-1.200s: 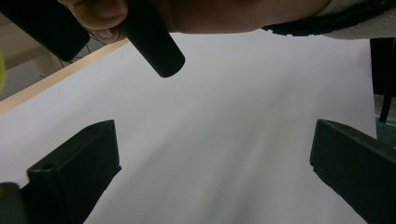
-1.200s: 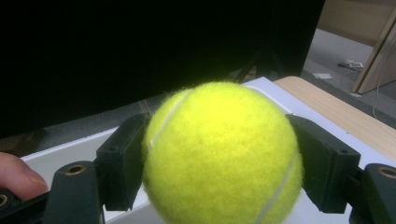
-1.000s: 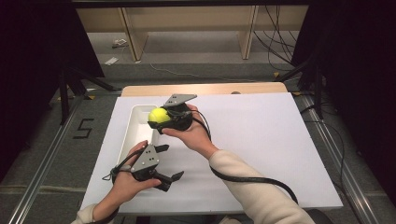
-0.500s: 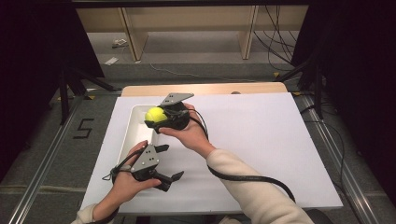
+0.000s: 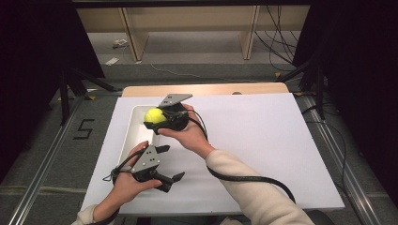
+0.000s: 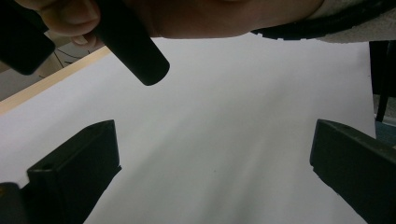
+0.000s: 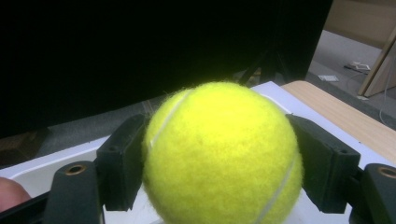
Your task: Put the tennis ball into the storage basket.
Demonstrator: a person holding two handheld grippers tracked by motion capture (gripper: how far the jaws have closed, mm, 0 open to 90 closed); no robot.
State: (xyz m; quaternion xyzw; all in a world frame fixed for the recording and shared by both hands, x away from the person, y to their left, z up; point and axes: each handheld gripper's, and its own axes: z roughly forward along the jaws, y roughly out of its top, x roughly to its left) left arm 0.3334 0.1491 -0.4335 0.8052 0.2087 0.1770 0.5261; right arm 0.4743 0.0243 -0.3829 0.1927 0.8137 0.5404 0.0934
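Right claw [image 5: 152, 123] is clamped on the ball [image 5: 154, 115], one jaw pressed into each side of the felt, and in the right gripper view the ball [image 7: 223, 156] bulges well past both pads, so the grip looks centred and firm enough to carry it without rolling. It hangs over the tray [image 5: 133, 136], whose white rim lies directly beneath and just beyond the jaws, and the hand tilts the claw down toward it; my guess is the ball is being brought there to be set inside, or has just been lifted out, and I cannot tell which. Left claw [image 5: 170, 163] sits nearer the person, its jaws spread wide with nothing between them, resting low over the bare white sheet on the desk [image 5: 281, 140]. It appears parked out of the way, beside the tray's near end, leaving the right hand room to work; its own view looks along the sheet toward the right forearm.
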